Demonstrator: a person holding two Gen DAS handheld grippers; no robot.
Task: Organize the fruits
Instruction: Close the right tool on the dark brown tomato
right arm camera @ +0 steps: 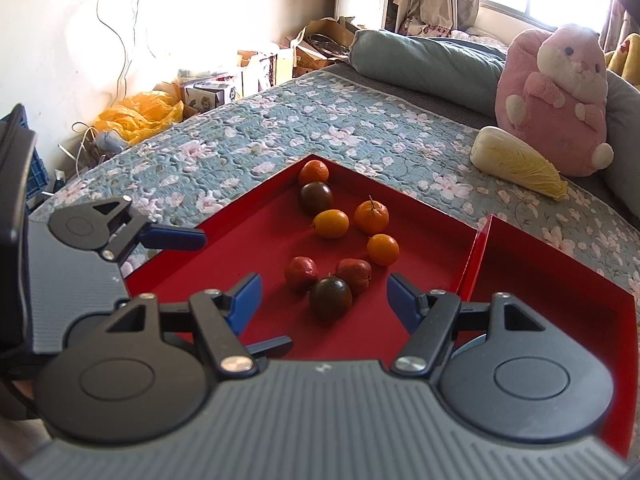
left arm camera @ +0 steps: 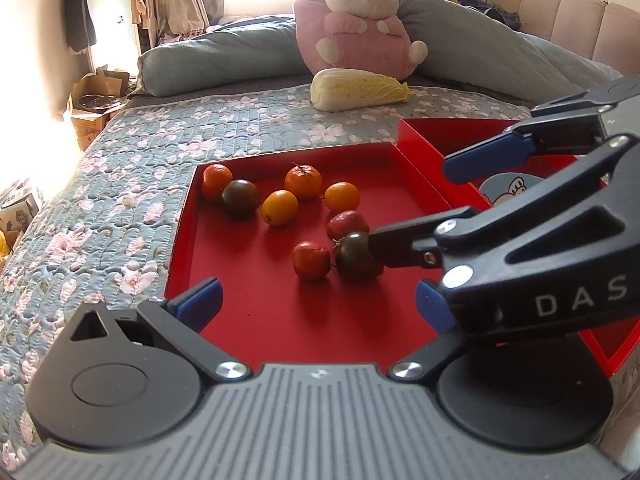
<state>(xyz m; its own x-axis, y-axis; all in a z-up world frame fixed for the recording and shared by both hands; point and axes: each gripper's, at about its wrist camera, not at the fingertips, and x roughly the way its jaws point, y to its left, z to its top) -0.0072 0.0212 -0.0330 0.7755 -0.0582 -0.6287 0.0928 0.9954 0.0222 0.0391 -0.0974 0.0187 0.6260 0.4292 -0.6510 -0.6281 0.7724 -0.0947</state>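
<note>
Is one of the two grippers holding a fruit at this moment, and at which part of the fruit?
Nothing is held. The right gripper stands open around the dark fruit, pads apart from it; the left gripper is open and empty.

Both wrist cams close over the red tray, angled down across the bed toward the pink plush. Left view looks from tray's near edge; right view from its right corner. Shared: tray, fruit, plush, napa cabbage.

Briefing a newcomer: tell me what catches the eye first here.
A red tray of eight small fruits lies on a floral quilt. Behind it a pink plush sits above a cabbage. The right gripper stands open near a dark fruit.
</note>
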